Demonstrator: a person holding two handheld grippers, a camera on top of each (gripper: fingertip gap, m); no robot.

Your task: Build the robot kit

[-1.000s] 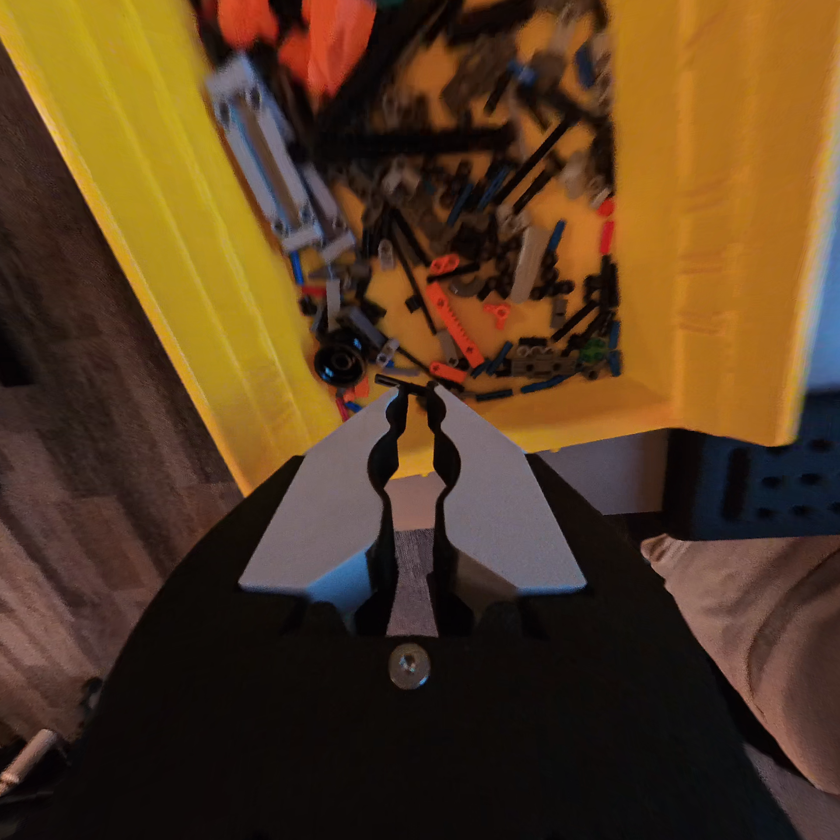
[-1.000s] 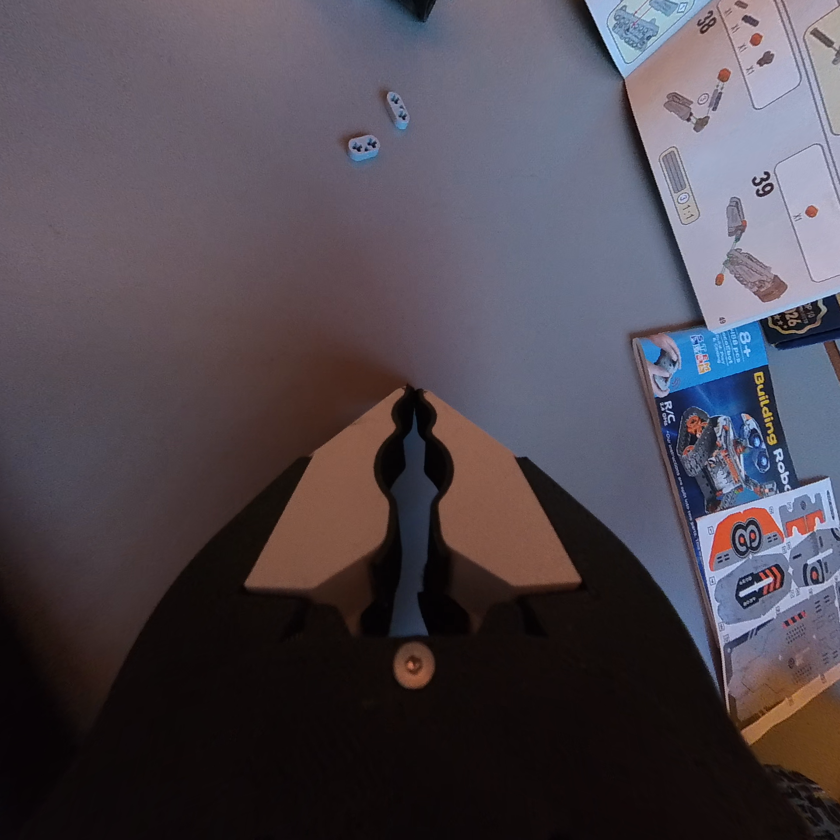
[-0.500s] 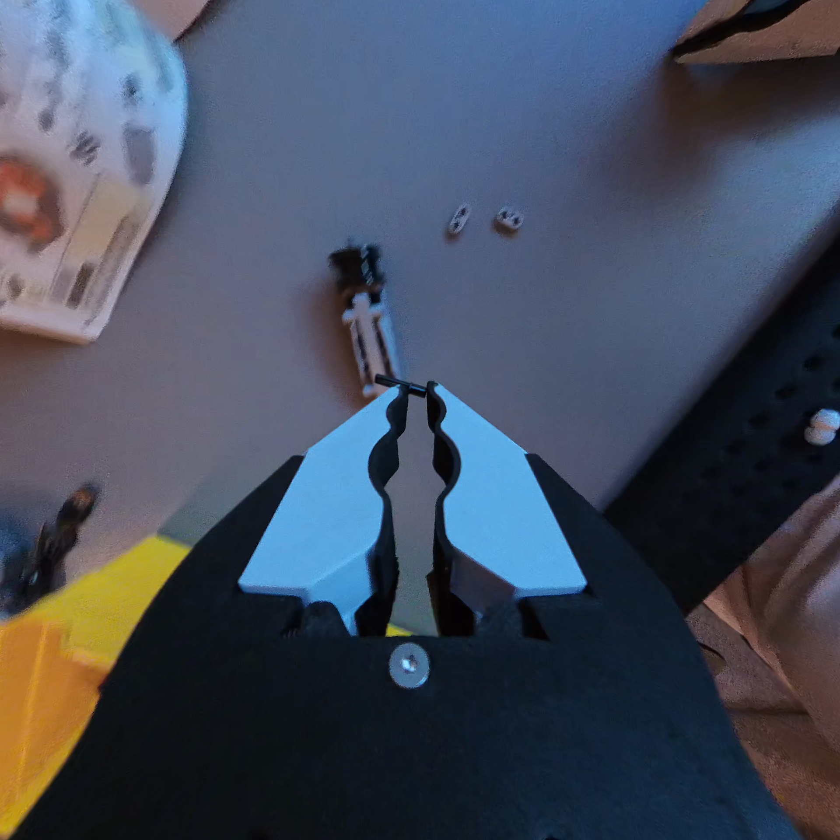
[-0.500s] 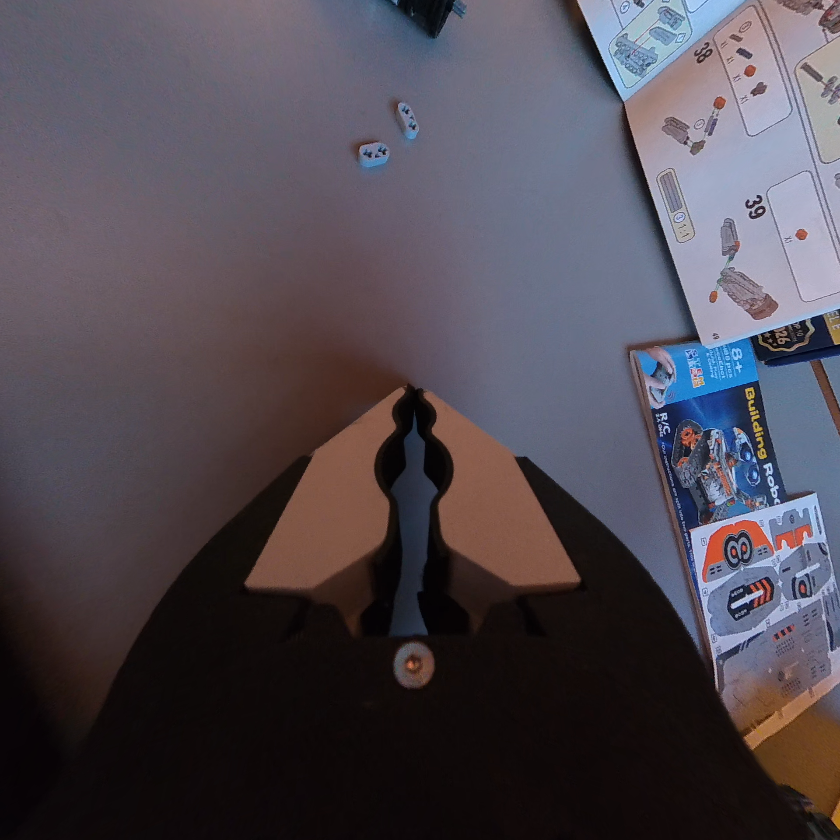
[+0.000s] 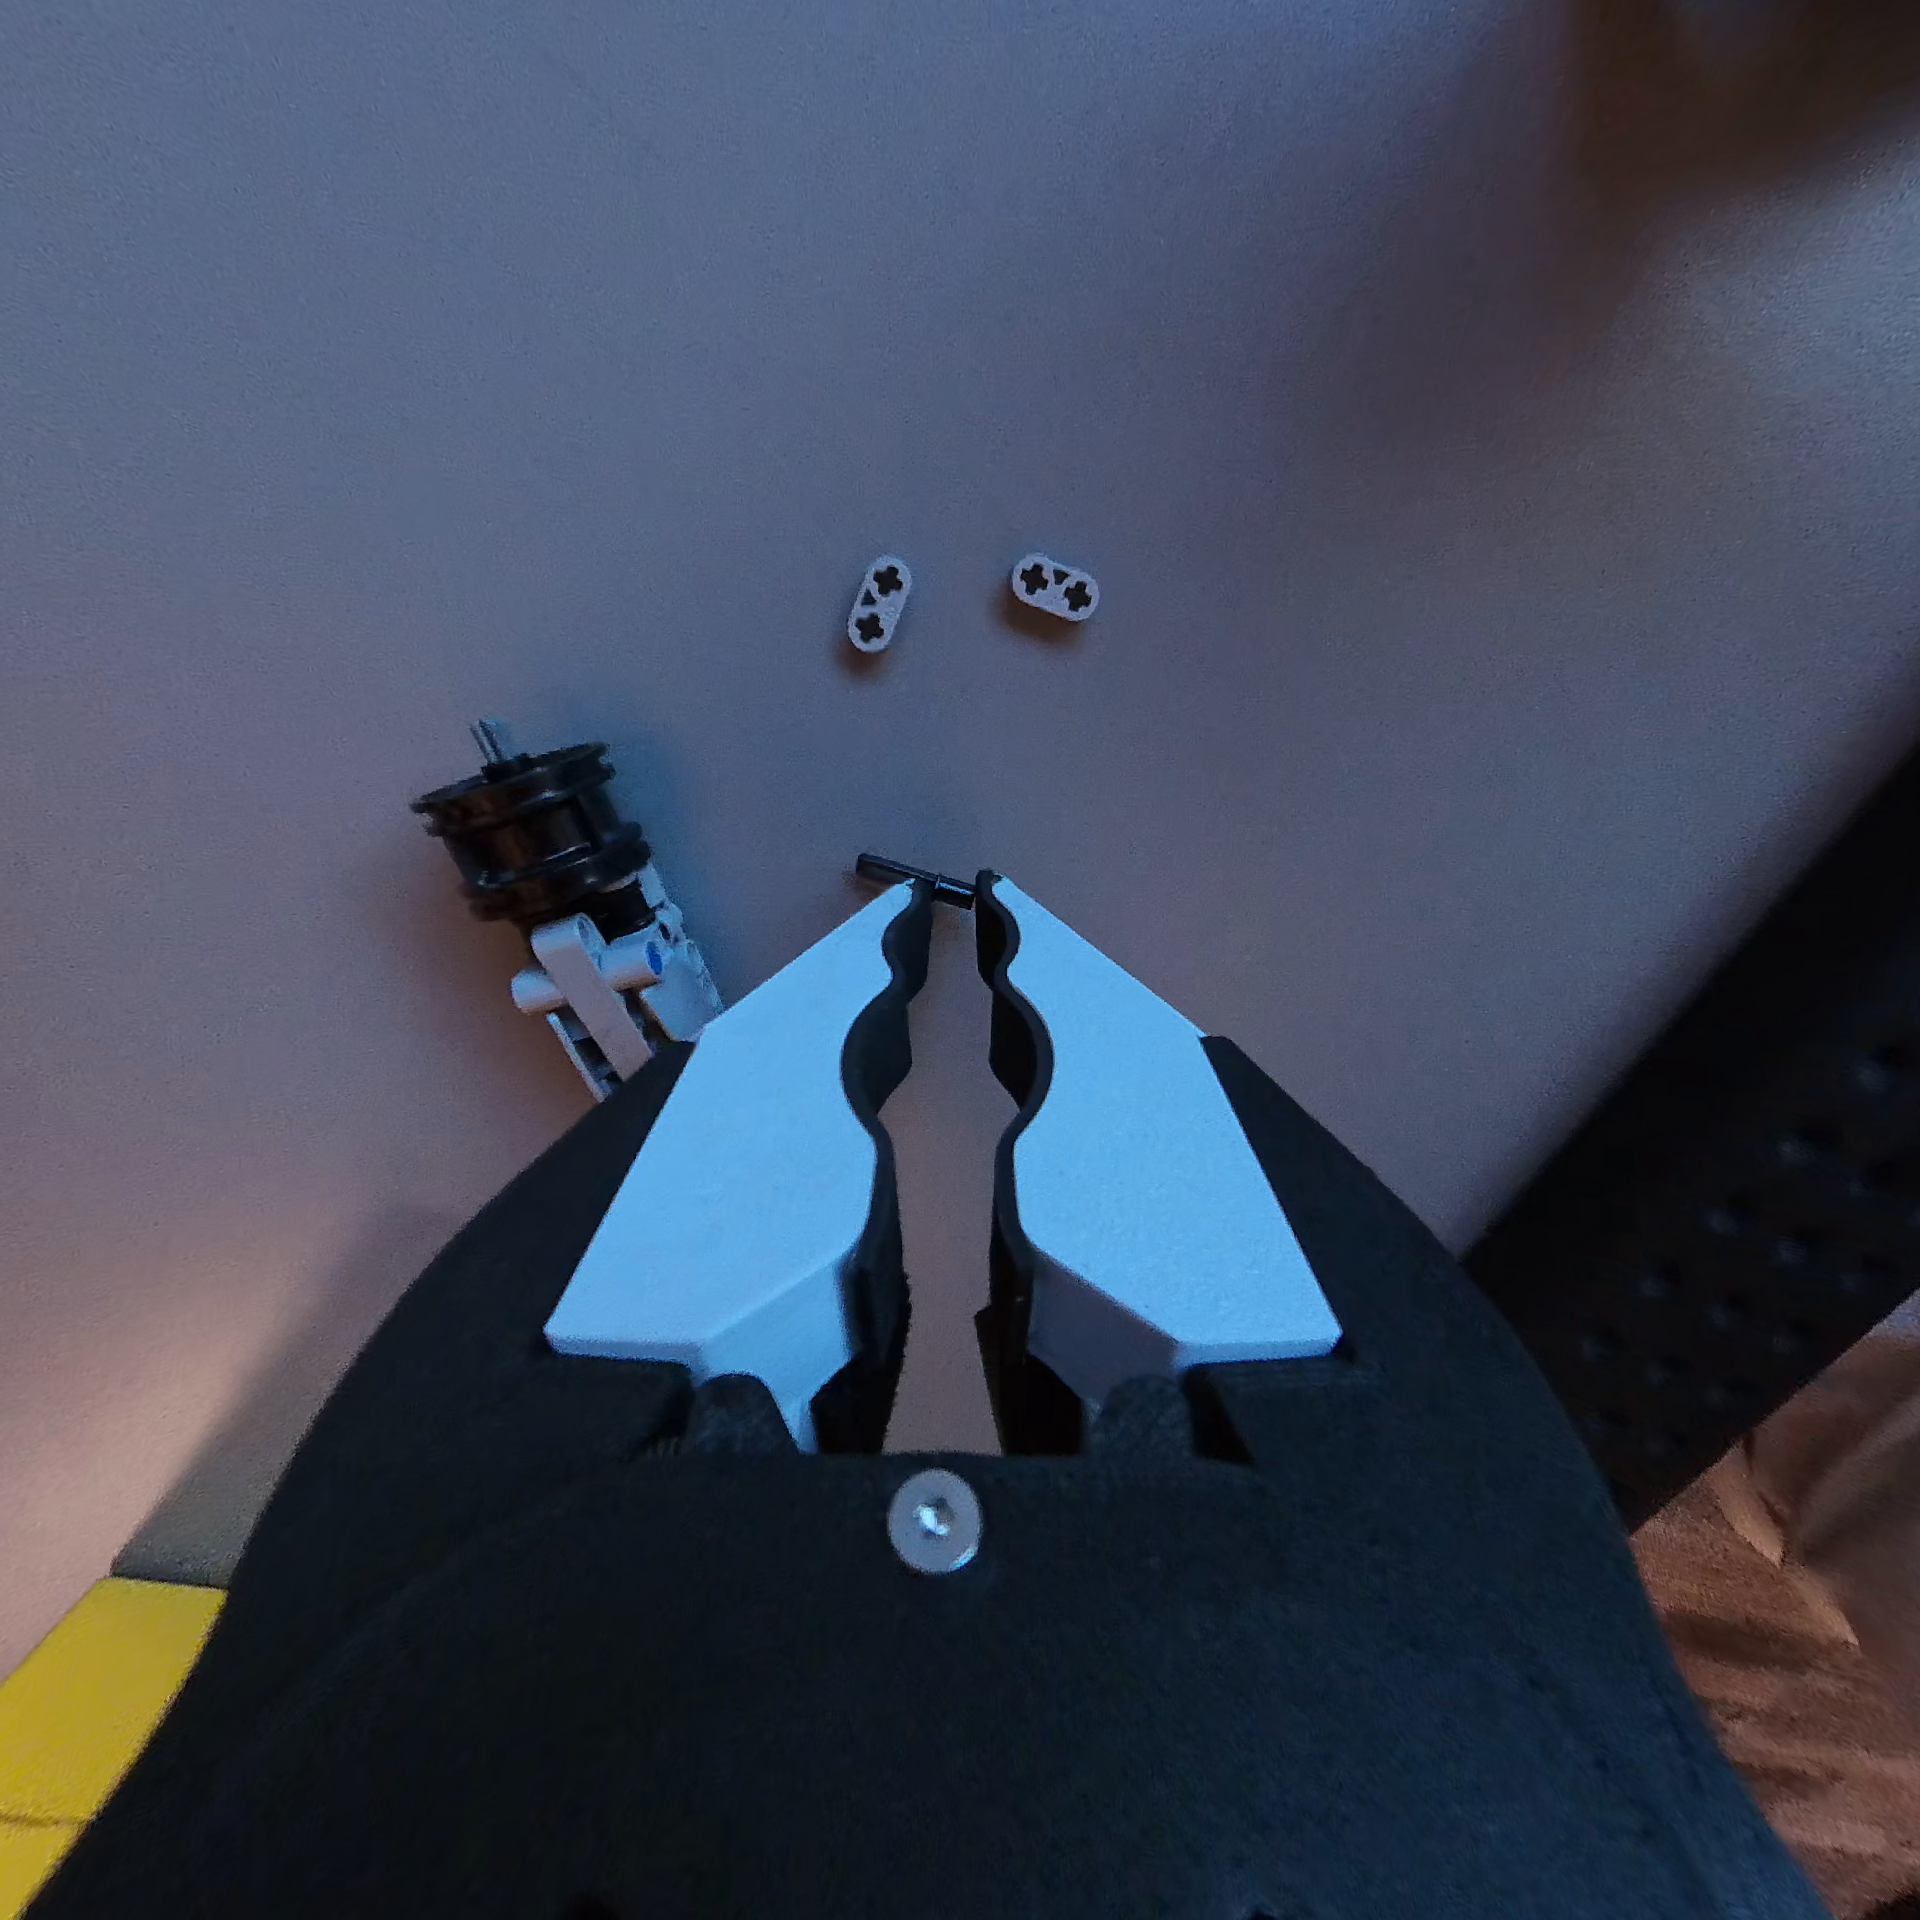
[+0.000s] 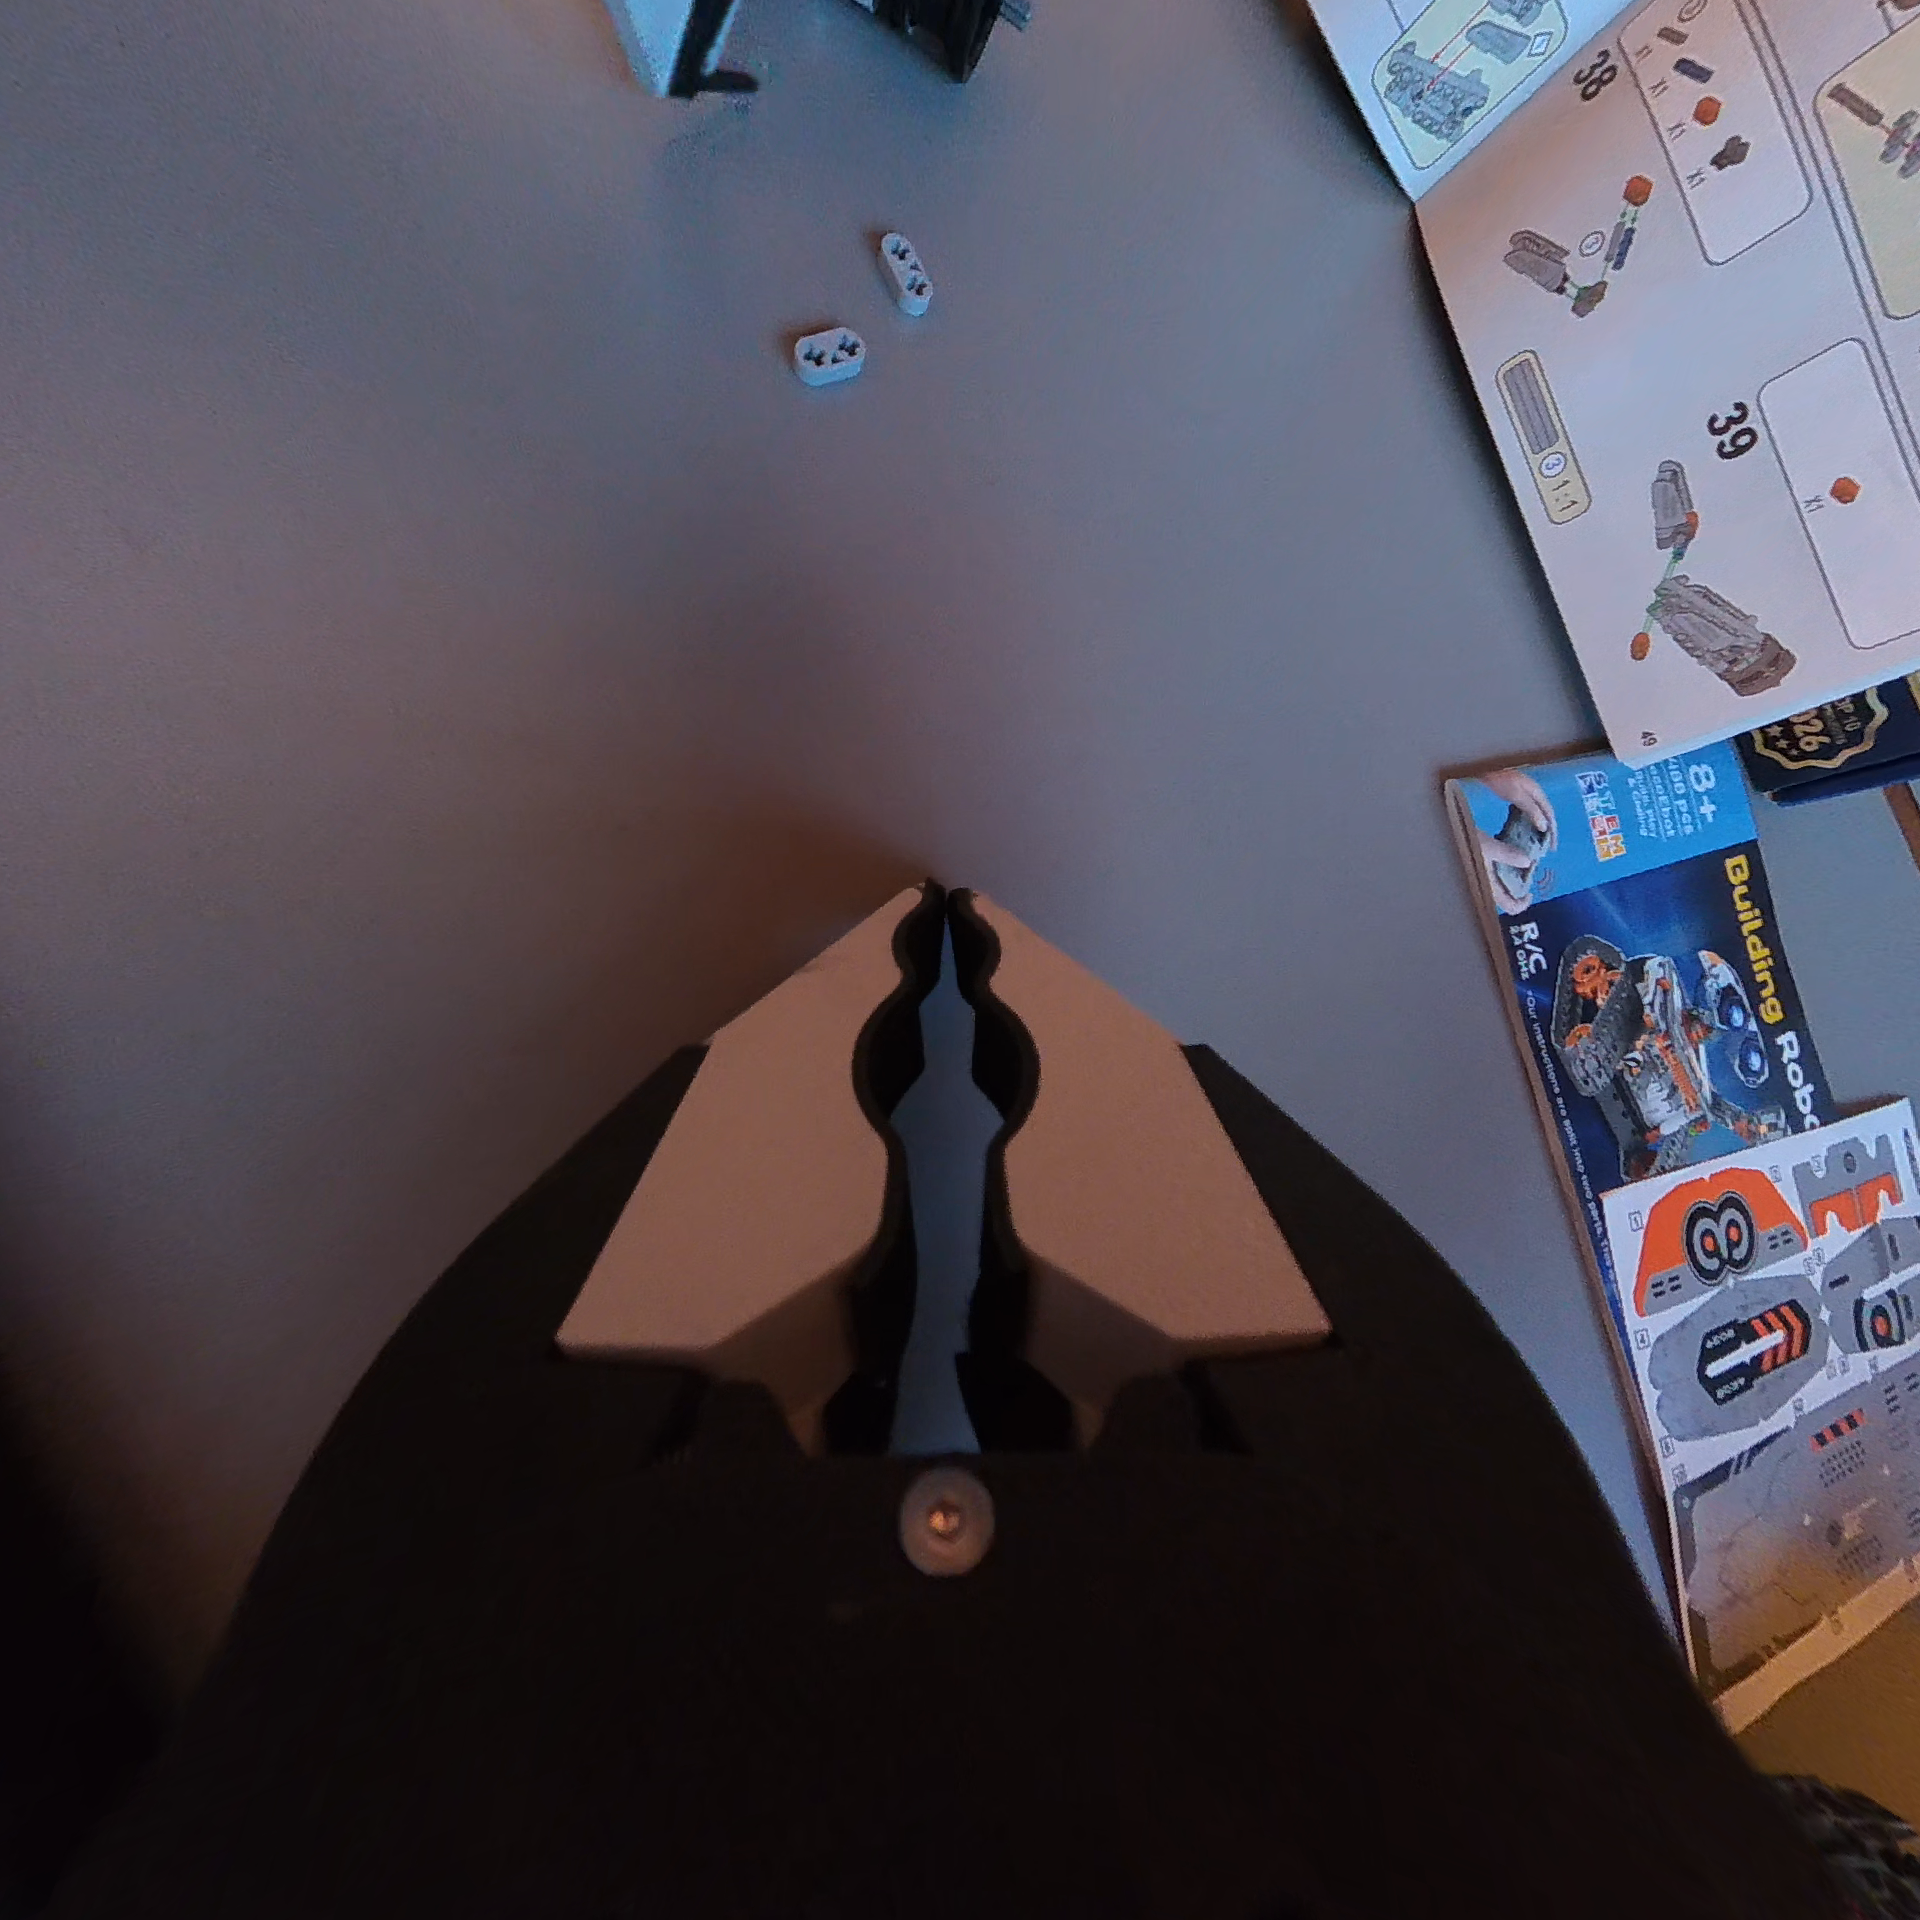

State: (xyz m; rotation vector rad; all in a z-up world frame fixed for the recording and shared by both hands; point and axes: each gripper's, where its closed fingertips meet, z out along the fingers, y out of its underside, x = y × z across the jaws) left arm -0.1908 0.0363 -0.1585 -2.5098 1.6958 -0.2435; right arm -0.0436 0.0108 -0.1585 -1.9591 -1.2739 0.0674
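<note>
Where the yellow plastic bin (image 5: 73,1704) shows its corner at the lower left of the left wrist view, you are off its edge and over the plain grey tabletop (image 5: 416,364). Next along lies a small assembly of a black ribbed wheel hub on white beams (image 5: 566,894), on its side, just beside your left gripper (image 5: 943,891). That gripper is closed nearly to the tips on a thin black plastic axle pin (image 5: 909,878), held crosswise so that most of its length sticks out to the left of the fingertips; pinching it at one end likely leaves the free end exposed for fitting into something. Beyond the tips, apart from them, two small light-grey oval connectors with cross-shaped holes (image 5: 879,604) (image 5: 1055,587) lie flat side by side, not touching. A black perforated board (image 5: 1714,1195) borders the table at the right.

Across in the right wrist view, the same two connectors (image 6: 829,356) (image 6: 906,272) sit well ahead of your right gripper (image 6: 943,896), whose fingertips are drawn together with nothing visible between them; it hangs over bare table. To its right an open instruction booklet (image 6: 1662,364), a blue printed box flap (image 6: 1631,987) and a sticker sheet (image 6: 1787,1351) lie flat, probably for reference.
</note>
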